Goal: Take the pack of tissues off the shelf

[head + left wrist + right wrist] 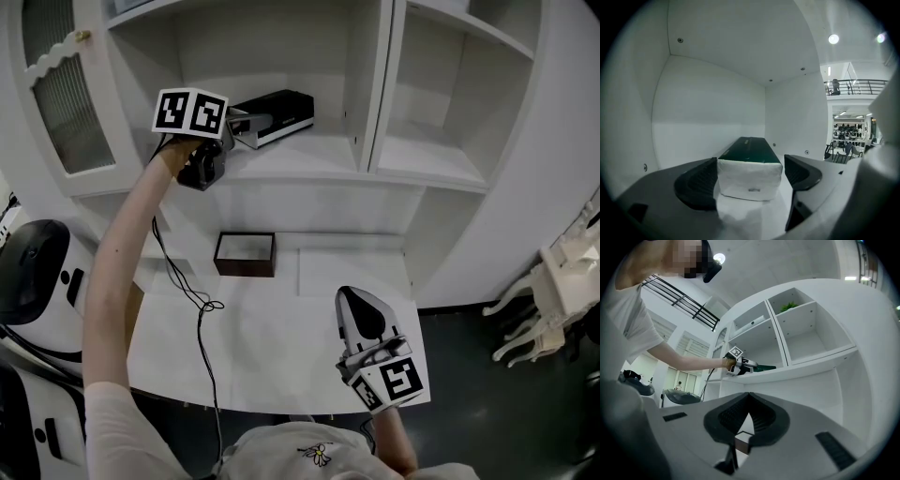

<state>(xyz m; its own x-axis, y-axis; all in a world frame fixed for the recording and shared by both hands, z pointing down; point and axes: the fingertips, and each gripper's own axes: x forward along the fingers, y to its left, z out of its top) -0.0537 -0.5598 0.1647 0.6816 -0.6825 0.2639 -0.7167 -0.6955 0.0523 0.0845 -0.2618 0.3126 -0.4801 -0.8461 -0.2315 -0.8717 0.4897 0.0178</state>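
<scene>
Up at the shelf (309,157), left claw (750,158) spread around the near end of the tissue pack (749,178); label (751,190) there, only in left gripper view, unreadable; right claw (749,395) pressed together.

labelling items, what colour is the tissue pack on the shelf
The tissue pack has a dark green top and a white end; the left gripper view shows it best.

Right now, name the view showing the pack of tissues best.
Left gripper view: the pack of tissues sits close between open jaws. Head view shows it small on the shelf; right gripper view, a distant sliver.
</scene>
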